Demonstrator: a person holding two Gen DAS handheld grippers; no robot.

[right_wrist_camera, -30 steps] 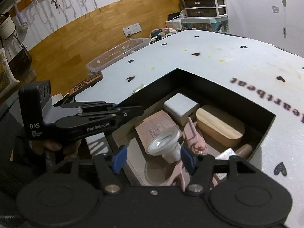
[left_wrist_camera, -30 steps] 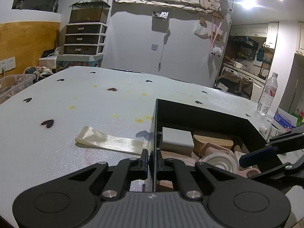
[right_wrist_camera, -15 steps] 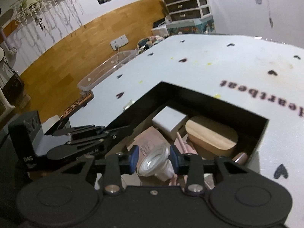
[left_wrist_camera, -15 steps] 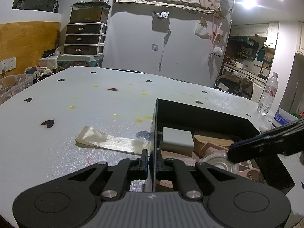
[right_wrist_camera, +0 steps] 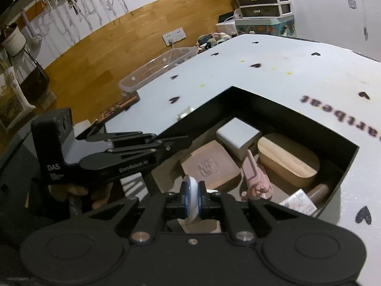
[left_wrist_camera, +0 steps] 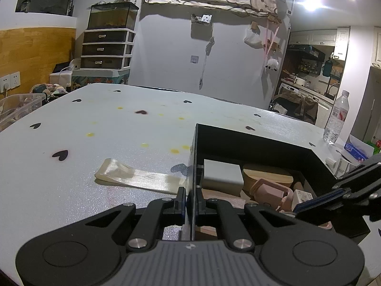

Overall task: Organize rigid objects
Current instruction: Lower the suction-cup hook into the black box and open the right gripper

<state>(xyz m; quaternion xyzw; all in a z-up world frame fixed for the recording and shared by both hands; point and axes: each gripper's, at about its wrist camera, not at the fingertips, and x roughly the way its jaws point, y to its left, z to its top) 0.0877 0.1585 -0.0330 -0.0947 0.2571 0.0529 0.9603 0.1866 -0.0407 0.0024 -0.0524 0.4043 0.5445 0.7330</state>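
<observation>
A black box [left_wrist_camera: 257,140] [right_wrist_camera: 281,109] stands on the white table and holds a grey block [left_wrist_camera: 222,175] [right_wrist_camera: 238,135], a wooden oval piece [left_wrist_camera: 268,177] [right_wrist_camera: 288,160], a pink object [left_wrist_camera: 270,194] [right_wrist_camera: 256,176] and a brown slab [right_wrist_camera: 209,166]. My left gripper [left_wrist_camera: 189,202] is shut on the box's near-left wall; it also shows in the right wrist view [right_wrist_camera: 176,143]. My right gripper [right_wrist_camera: 191,201] is shut on a white bulb-like piece [right_wrist_camera: 192,199] above the box; it also shows at the right of the left wrist view [left_wrist_camera: 333,195].
A clear strip of tape [left_wrist_camera: 138,177] lies on the table left of the box. A water bottle [left_wrist_camera: 337,116] and a blue packet [left_wrist_camera: 357,149] stand at the far right edge. A clear plastic bin [right_wrist_camera: 157,68] sits beyond the table's left side.
My right gripper has closed from wide open onto the white bulb piece and lifted it off the pile. My left gripper has stayed clamped on the box wall.
</observation>
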